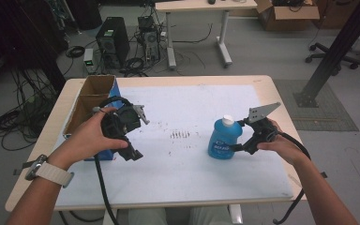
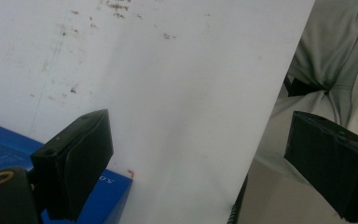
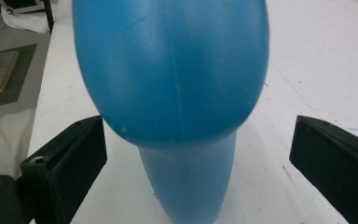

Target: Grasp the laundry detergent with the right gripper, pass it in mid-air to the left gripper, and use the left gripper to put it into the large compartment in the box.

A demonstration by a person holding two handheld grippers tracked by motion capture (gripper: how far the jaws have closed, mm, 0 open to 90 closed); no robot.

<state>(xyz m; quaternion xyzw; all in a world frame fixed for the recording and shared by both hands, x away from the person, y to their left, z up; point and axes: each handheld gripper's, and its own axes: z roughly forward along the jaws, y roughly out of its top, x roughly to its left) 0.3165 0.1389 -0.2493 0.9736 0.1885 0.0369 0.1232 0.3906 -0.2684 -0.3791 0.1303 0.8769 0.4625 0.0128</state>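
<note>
A blue plastic bottle [image 1: 223, 138] with a white cap stands upright right of the table's middle. My right gripper [image 1: 239, 136] reaches it from the right, open, one jaw on each side of the bottle's body. In the right gripper view the bottle [image 3: 172, 79] sits between the spread jaws of my right gripper [image 3: 198, 140], with a gap on both sides. My left gripper [image 1: 132, 152] is held at the table's left, angled down at the white sheet. My left gripper [image 2: 200, 140] stands open with nothing between its jaws.
An open cardboard box with blue sides [image 1: 91, 96] stands at the table's left edge, right beside my left hand; its blue corner [image 2: 107, 200] shows below the left jaw. A white sheet [image 1: 187, 108] with small dark specks covers the table.
</note>
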